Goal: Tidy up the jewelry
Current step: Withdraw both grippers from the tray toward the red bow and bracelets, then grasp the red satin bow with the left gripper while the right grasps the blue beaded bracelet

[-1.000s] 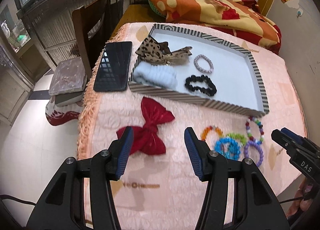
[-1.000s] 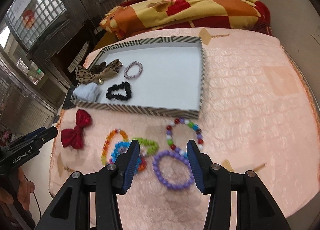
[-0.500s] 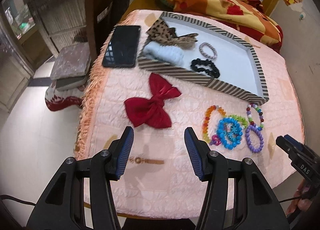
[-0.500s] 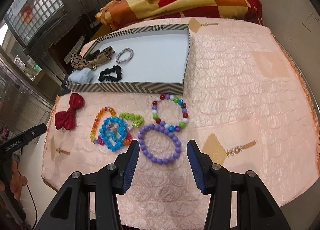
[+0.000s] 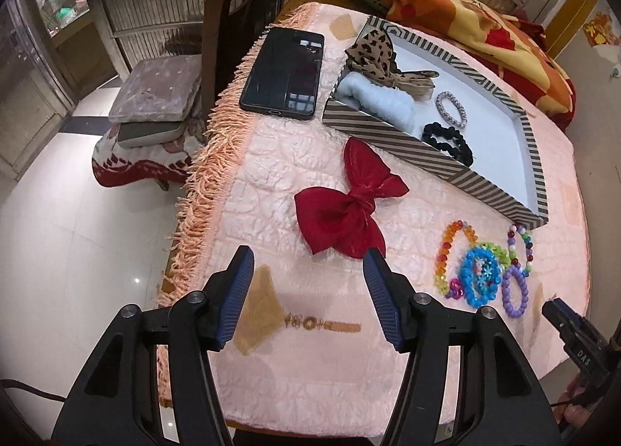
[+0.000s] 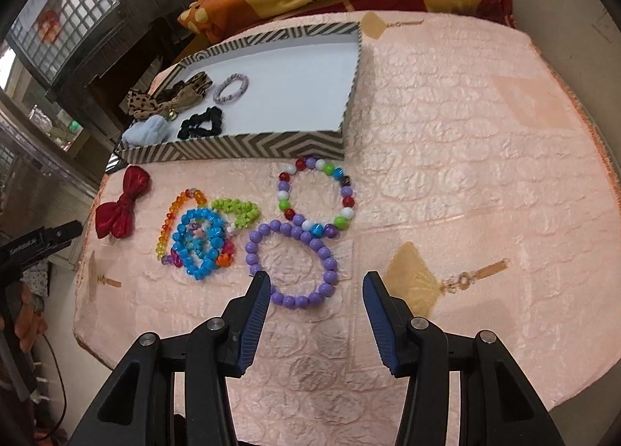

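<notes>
Approaching is the step in hand, as I judge it: both tools hang over the pink quilted cover (image 6: 465,135) with nothing between their jaws, and no loose piece has yet been taken up. The left gripper (image 5: 308,291) stands wide, its jaws having just been opening, with bare cover between them and the red bow (image 5: 349,209) just beyond its tips. The right gripper (image 6: 316,306) stands moderately open and empty, the near arc of the purple bead bracelet (image 6: 291,260) lying just ahead of its left finger.

Next, each tool probably has to drop onto its piece, close, and carry it to the striped tray (image 6: 248,147) at the far side. The bracelet lies flat and touches the multicoloured bracelet (image 6: 314,194) behind it, so a clean pinch on one bead strand matters.

Only the left wrist view shows the black phone (image 5: 283,73) left of the tray, and the cover's fringed edge. Only the right wrist view shows the beaded pile clearly: the blue bracelet (image 6: 200,240) overlapping the orange one (image 6: 174,213) and the green one (image 6: 236,209).
</notes>
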Motion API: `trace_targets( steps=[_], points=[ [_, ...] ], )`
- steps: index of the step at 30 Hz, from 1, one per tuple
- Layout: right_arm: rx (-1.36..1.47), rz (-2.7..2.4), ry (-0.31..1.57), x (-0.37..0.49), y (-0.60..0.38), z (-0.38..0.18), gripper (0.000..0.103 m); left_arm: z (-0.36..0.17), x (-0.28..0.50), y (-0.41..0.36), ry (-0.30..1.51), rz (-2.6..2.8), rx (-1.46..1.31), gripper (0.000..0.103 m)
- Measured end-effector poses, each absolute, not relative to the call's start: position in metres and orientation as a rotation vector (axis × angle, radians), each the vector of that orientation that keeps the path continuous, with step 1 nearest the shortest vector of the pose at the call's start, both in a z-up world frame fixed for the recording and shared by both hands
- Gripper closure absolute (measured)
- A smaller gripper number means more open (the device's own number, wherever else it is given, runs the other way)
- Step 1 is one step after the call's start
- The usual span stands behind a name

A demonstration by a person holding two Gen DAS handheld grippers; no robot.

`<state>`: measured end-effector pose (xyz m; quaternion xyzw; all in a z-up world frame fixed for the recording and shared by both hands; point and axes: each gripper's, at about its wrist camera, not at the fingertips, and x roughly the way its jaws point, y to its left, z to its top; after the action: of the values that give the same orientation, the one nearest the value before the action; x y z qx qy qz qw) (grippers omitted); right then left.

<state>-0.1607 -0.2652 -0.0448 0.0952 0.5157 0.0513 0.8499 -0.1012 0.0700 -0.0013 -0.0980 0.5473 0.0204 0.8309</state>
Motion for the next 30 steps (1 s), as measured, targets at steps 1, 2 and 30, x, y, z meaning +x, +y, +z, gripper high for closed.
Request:
trace_targets(
  steps=[1, 2, 30],
  points=[
    [0.194, 0.112, 1.089, -0.160, -0.264, -0.046, 0.056, -0.003, -0.098, 0.070, 1.165, 0.044, -0.204, 0.044],
    [0.182, 0.104, 1.089, -0.159, -0.262, -0.048, 0.056, -0.005, -0.096, 0.069, 1.167, 0.045, -0.201, 0.044],
    [0.108, 0.260, 1.145, -0.106, -0.177, -0.069, 0.083, -0.038, -0.038, 0.055, 1.216, 0.000, -0.099, 0.043]
  ],
)
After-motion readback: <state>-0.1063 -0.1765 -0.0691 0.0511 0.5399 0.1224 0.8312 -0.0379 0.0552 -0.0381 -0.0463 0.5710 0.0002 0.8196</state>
